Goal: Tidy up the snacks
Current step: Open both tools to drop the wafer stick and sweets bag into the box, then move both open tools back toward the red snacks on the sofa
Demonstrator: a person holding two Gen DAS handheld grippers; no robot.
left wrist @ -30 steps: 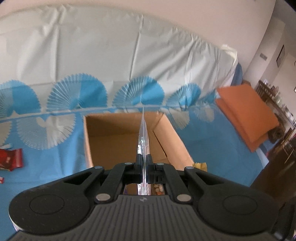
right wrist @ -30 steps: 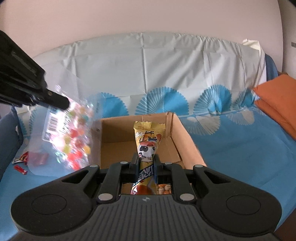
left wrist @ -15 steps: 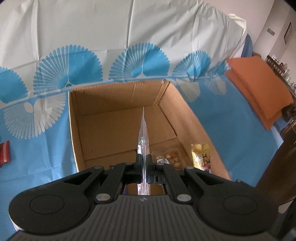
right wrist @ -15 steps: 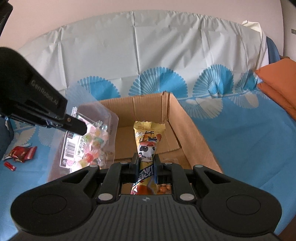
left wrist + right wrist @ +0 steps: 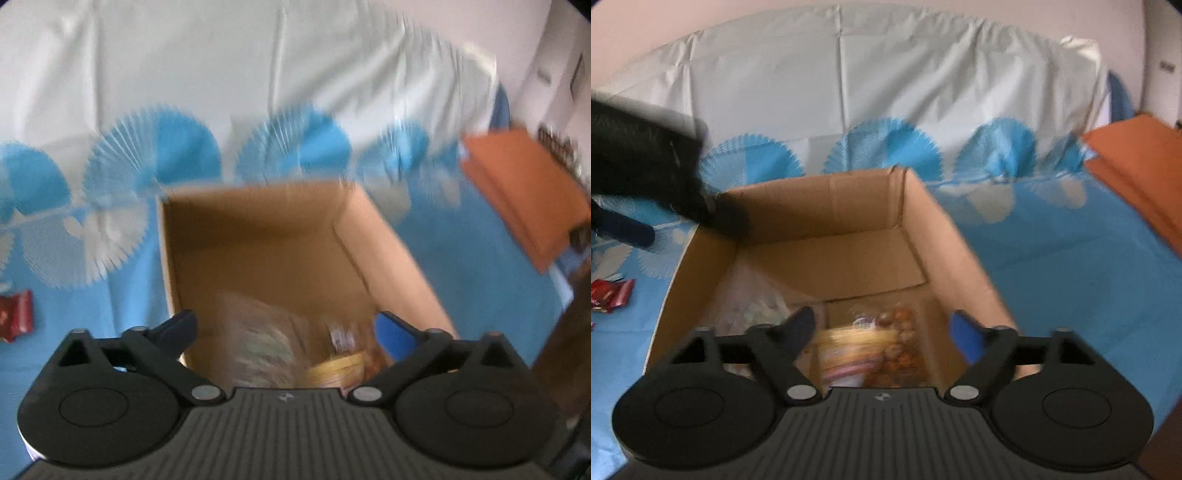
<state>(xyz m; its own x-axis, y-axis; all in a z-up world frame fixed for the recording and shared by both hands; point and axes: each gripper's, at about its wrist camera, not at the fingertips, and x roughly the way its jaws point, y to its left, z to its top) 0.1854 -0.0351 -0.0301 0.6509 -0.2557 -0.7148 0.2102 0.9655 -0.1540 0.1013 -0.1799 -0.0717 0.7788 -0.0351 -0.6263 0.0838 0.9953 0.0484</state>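
An open cardboard box (image 5: pixel 388 251) (image 5: pixel 934 229) sits on the blue and white cloth. My left gripper (image 5: pixel 286 326) is open and empty above the box's near end. A clear bag of coloured candies (image 5: pixel 258 339) lies in the box below it, blurred, and it also shows in the right wrist view (image 5: pixel 757 302). My right gripper (image 5: pixel 882 328) is open and empty over the box. A yellow snack packet (image 5: pixel 849 354) lies below it beside a bag of nuts (image 5: pixel 901 339). The left gripper body (image 5: pixel 646 173) shows at the left of the right wrist view.
A red wrapped snack (image 5: pixel 16 314) (image 5: pixel 611 293) lies on the cloth left of the box. Orange cushions (image 5: pixel 524 192) (image 5: pixel 1137 170) lie at the right. The white-covered backrest (image 5: pixel 886 81) rises behind the box.
Both grippers have opened. The candy bag has dropped from the left gripper into the box. The yellow packet has dropped from the right gripper into the box.
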